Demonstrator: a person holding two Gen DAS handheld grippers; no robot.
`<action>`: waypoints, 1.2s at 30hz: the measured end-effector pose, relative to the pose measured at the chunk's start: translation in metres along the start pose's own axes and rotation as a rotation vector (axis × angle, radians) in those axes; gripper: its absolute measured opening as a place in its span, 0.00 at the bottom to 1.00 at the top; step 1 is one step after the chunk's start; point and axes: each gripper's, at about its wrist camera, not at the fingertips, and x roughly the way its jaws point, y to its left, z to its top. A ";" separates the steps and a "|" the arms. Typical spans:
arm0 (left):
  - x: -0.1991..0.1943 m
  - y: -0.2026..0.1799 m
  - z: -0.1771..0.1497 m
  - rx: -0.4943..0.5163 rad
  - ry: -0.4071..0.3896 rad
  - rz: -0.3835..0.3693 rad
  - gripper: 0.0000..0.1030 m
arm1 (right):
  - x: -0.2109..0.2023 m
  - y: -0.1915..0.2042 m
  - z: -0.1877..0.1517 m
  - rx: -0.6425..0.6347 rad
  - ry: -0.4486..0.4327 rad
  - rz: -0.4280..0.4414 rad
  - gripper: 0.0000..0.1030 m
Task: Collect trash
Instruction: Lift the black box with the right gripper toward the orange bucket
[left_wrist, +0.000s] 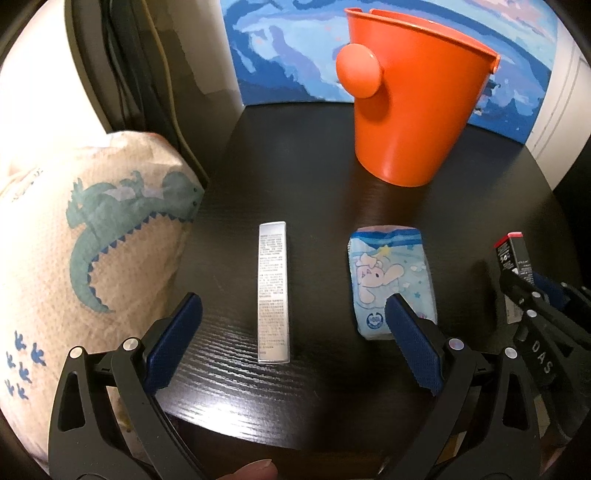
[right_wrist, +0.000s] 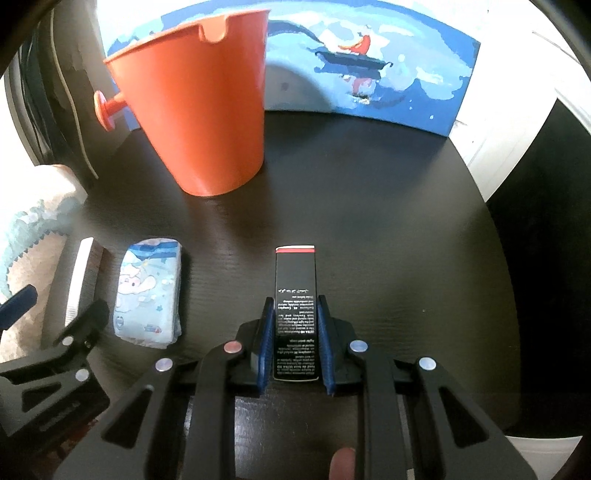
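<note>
An orange bucket (left_wrist: 410, 99) stands at the back of the dark round table (left_wrist: 317, 192); it also shows in the right wrist view (right_wrist: 199, 110). A long silver box (left_wrist: 273, 291) lies between the fingers of my open left gripper (left_wrist: 291, 306), not touched. A blue tissue pack (left_wrist: 391, 280) lies to its right, next to the right finger. My right gripper (right_wrist: 294, 302) is shut on a black box with a red end (right_wrist: 295, 291), low over the table. The tissue pack (right_wrist: 149, 291) and silver box (right_wrist: 79, 280) lie to its left.
A large cream bag with a green dinosaur print (left_wrist: 85, 266) stands against the table's left edge. A blue painted picture (right_wrist: 369, 74) leans behind the bucket. The right gripper with the black box (left_wrist: 513, 258) shows at the left view's right edge. The table edge curves off on the right.
</note>
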 end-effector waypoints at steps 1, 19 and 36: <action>-0.001 0.000 0.000 0.000 0.001 -0.002 0.95 | -0.003 0.000 0.000 0.001 -0.004 0.003 0.22; -0.067 -0.006 0.011 0.029 -0.064 -0.047 0.95 | -0.102 -0.009 0.011 -0.010 -0.146 0.070 0.22; -0.131 0.008 0.004 -0.024 -0.154 -0.067 0.95 | -0.173 -0.013 -0.016 -0.041 -0.226 0.098 0.22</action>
